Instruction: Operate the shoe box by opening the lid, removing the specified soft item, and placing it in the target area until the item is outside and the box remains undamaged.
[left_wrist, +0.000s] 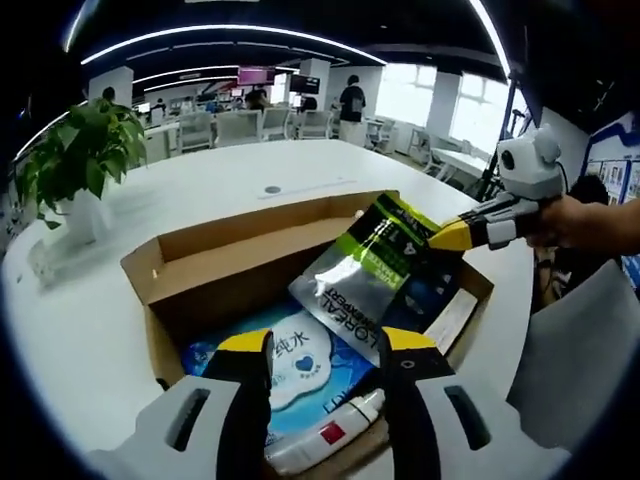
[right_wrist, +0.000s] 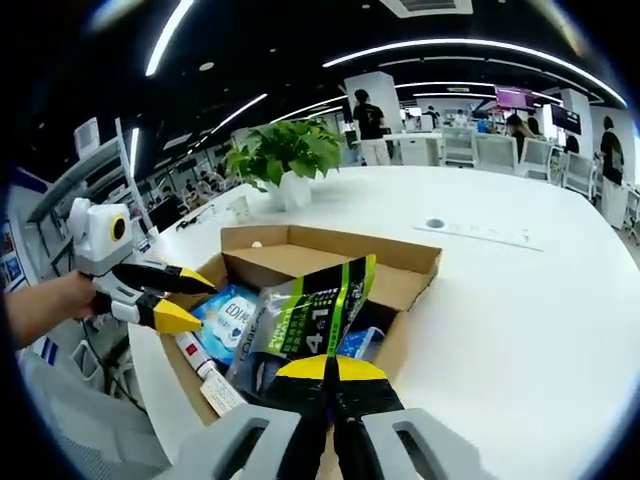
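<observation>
Left gripper view: left gripper (left_wrist: 320, 345) jaws apart, nothing between, hanging over near end of open shoe box (left_wrist: 200, 262). Silver-green pouch (left_wrist: 385, 275) tilted up, long side leaning toward right gripper (left_wrist: 452, 236), which pinches its top corner.

Right gripper view: right gripper (right_wrist: 330, 371) jaws together on pouch (right_wrist: 305, 325) edge, straight ahead, half out of box (right_wrist: 400, 262). One pouch, one blue wipes pack (right_wrist: 228, 315), one tube (right_wrist: 198, 360), one box.

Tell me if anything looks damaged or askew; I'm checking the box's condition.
No damage stands out. The cardboard box sits open, flaps intact. Only the silver-green pouch is askew: the right gripper pinches its edge, tilting it up over the wet wipes pack.
</observation>
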